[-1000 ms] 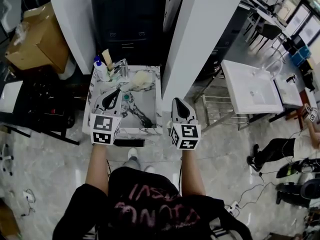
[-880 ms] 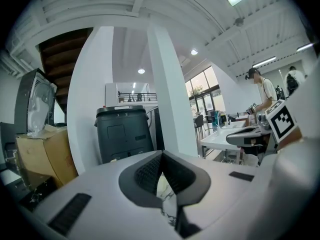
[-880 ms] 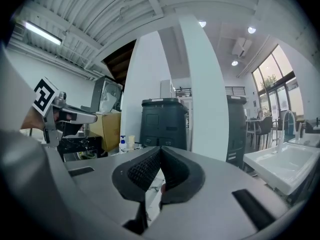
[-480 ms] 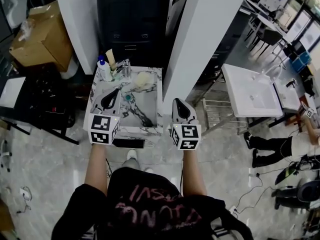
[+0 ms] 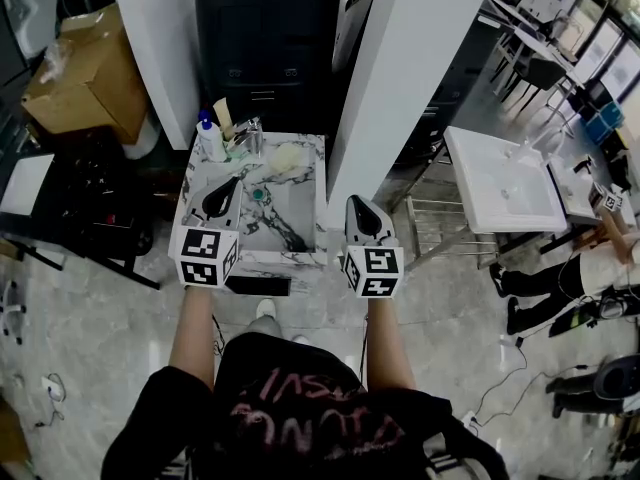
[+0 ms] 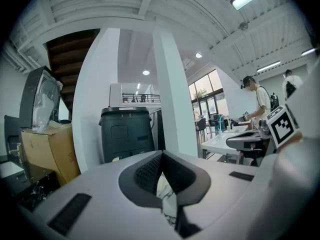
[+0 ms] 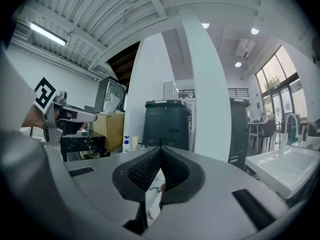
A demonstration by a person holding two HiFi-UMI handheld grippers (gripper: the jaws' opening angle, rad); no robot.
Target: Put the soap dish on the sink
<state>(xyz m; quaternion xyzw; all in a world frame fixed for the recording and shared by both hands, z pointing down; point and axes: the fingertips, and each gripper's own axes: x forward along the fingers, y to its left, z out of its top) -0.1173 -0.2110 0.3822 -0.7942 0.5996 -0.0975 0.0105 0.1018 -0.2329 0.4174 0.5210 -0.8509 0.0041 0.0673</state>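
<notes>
The marble-patterned sink (image 5: 300, 213) stands just ahead of me in the head view. On its back right corner lies a pale cream thing (image 5: 284, 158) that looks like the soap dish. My left gripper (image 5: 232, 182) hovers over the basin's left half, shut, with nothing between its jaws; in the left gripper view (image 6: 161, 153) the tips meet. My right gripper (image 5: 358, 205) hangs just right of the sink's right rim, also shut and empty, and its tips meet in the right gripper view (image 7: 160, 148). Neither gripper touches the cream thing.
A blue-capped bottle (image 5: 207, 138) and a faucet (image 5: 247, 134) stand at the sink's back left. A dark bin (image 5: 265, 38) sits behind the sink, and a white pillar (image 5: 405, 88) rises at its right. A cardboard box (image 5: 70, 78) is at left, a white basin (image 5: 505, 180) at right.
Both grippers have stayed almost where they were, still shut. A person lying on the floor at the right edge has shifted.
</notes>
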